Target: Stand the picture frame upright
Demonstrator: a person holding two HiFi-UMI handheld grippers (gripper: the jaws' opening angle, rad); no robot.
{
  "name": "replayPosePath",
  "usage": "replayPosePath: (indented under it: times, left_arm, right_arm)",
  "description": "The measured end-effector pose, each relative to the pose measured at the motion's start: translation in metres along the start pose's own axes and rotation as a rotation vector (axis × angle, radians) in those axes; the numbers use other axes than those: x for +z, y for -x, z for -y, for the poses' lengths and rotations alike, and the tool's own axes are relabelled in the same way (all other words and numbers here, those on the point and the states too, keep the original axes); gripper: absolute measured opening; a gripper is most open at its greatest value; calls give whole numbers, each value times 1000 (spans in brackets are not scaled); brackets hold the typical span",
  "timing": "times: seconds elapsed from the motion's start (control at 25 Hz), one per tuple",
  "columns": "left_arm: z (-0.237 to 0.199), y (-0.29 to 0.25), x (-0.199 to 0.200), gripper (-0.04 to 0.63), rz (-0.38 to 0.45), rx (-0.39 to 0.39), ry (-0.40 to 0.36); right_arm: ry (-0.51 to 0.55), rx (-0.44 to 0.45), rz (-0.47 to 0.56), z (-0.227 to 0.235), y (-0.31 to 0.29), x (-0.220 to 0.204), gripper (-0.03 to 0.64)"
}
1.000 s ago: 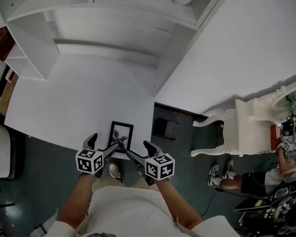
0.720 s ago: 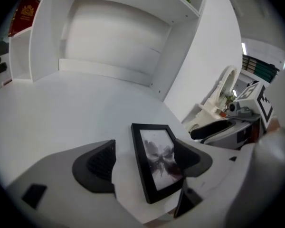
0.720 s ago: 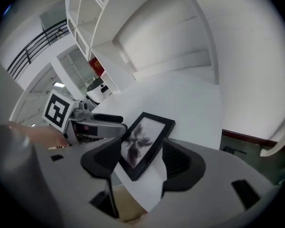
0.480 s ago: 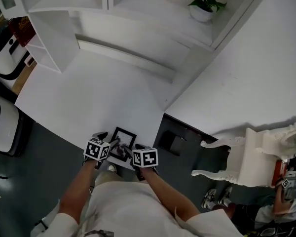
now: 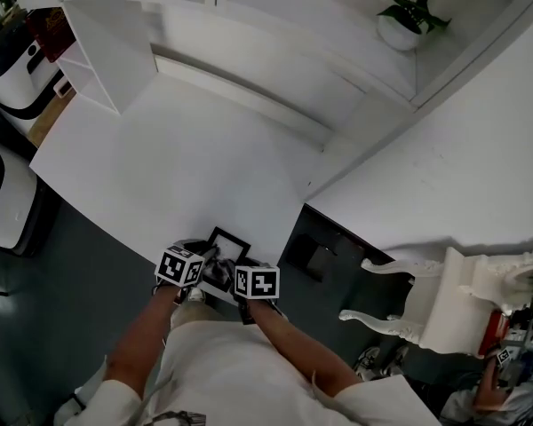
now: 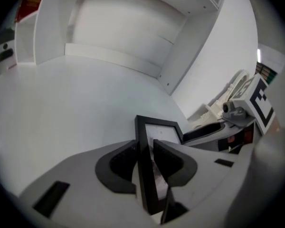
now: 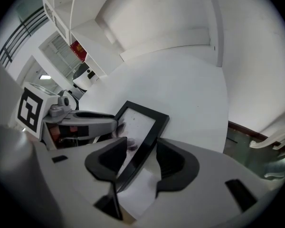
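A black picture frame (image 5: 227, 240) with a dark photo sits at the front edge of the white table (image 5: 160, 167). In the left gripper view its left rail (image 6: 143, 141) runs between the jaws. My left gripper (image 6: 145, 159) is closing and both pads touch that rail. In the right gripper view the frame (image 7: 143, 122) slants up between the jaws. My right gripper (image 7: 141, 159) is closing too, its pads against the right rail. The frame's near end is hidden under both grippers (image 5: 204, 257) (image 5: 245, 266) in the head view.
A white shelf unit rises behind the table, with a potted plant (image 5: 401, 25) on its top right. A dark box (image 5: 314, 257) sits on the floor by the table's right corner. A white ornate chair (image 5: 444, 313) stands to the right.
Both grippers came in from wide open beside the frame and closed on its two side rails. The cubes now sit closer together, and the head view has shifted.
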State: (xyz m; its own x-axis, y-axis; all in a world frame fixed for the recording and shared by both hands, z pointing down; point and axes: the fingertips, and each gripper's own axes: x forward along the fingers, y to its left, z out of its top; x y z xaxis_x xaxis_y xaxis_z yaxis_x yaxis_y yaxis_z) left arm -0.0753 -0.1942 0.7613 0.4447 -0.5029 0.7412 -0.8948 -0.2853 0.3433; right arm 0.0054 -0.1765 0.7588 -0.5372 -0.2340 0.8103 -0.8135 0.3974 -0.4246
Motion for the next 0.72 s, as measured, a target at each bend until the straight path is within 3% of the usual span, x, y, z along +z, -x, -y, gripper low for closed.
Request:
replayPosePath:
  times: [0.08,0.2,0.4,0.72]
  left_arm:
    - [4,1,-4,112,8,5,19]
    - [3,5,-7,97,45,2,82]
    - [10,17,5,87,143,-22,103]
    - [26,37,57,87,311,29,7]
  right_arm:
    - [-6,2,8,2,1,-1,193]
    - [-60,28,40,11,2,1,118]
    - [-111,66,102,17,5,7,107]
    - [-79,91,291,22,32,60,92]
